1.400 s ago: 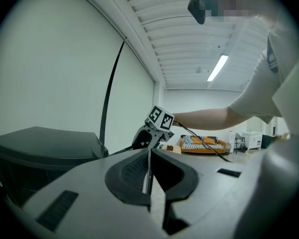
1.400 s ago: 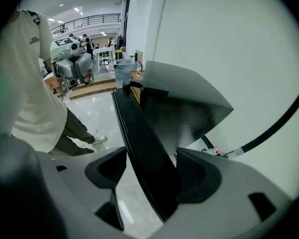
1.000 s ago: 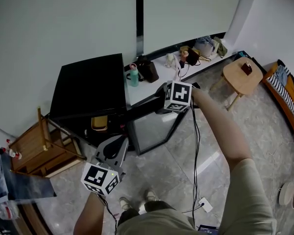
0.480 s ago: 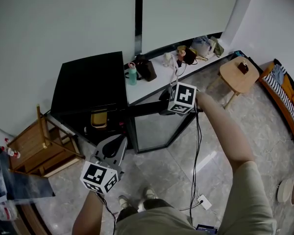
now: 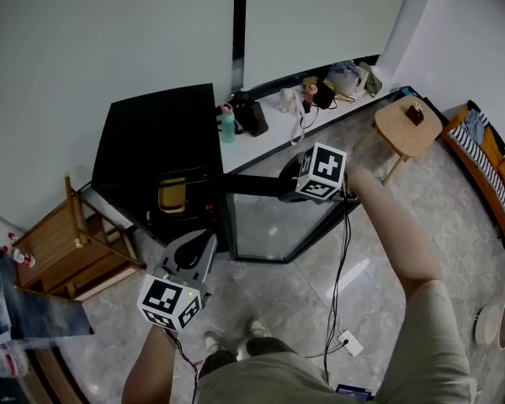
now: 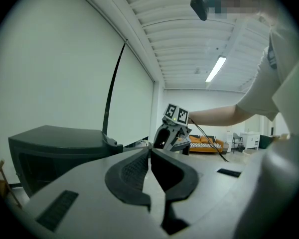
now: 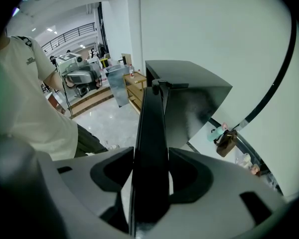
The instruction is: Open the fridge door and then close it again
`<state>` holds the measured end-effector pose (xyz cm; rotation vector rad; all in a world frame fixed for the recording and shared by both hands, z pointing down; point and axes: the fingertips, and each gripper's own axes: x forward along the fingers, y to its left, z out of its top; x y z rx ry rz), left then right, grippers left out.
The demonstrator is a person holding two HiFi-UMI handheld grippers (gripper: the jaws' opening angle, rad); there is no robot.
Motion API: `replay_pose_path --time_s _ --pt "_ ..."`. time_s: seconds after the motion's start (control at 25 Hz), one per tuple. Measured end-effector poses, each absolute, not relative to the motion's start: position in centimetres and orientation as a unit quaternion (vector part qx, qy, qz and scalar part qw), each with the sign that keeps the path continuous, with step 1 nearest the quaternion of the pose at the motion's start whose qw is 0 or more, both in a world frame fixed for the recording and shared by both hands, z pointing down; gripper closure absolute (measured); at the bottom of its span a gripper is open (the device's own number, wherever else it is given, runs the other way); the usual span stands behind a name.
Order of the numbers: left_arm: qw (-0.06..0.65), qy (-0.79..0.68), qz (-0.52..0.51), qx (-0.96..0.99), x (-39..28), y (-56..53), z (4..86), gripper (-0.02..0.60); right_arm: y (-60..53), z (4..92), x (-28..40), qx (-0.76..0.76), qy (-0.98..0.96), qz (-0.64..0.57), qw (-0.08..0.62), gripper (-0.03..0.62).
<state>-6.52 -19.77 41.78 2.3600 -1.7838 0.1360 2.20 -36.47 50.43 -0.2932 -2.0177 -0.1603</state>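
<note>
A small black fridge (image 5: 156, 133) stands against the wall with its glass-fronted door (image 5: 278, 225) swung out to the right. My right gripper (image 5: 296, 183) comes down on the door's top edge near its free end. Its jaws are closing, and in the right gripper view the dark door edge (image 7: 152, 123) runs between the pads (image 7: 187, 171), which touch it on both sides. My left gripper (image 5: 198, 251) hangs lower left in front of the fridge, shut on nothing. From the left gripper view I see the fridge (image 6: 60, 138) and the right gripper (image 6: 172, 138) beyond.
A wooden rack (image 5: 67, 242) stands left of the fridge. A white ledge (image 5: 261, 146) behind the door carries a teal bottle (image 5: 228, 129), a dark bag (image 5: 252, 118) and small items. A round wooden stool (image 5: 408, 124) is at the right. A cable (image 5: 341, 293) runs to a floor socket.
My right gripper has moved right and slightly toward me along with the door's free end, so the door stands wider. The left gripper drifted a little, still shut.
</note>
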Motion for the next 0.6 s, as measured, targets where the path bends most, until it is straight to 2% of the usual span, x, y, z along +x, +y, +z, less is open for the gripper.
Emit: replay_pose_path --time_s 0.28,0.6 --pt "0.088 -0.604 0.048 0.791 -6.6 -17.1 41.6 0.565 -32.8 50.0 3.0 -0.119 -0.858 -0.028 0.499 0.384" --pt "0.089 -0.614 0.049 0.783 -7.4 -13.3 41.5 0.565 -28.9 49.6 2.8 -0.097 -0.894 0.042 0.435 0.382"
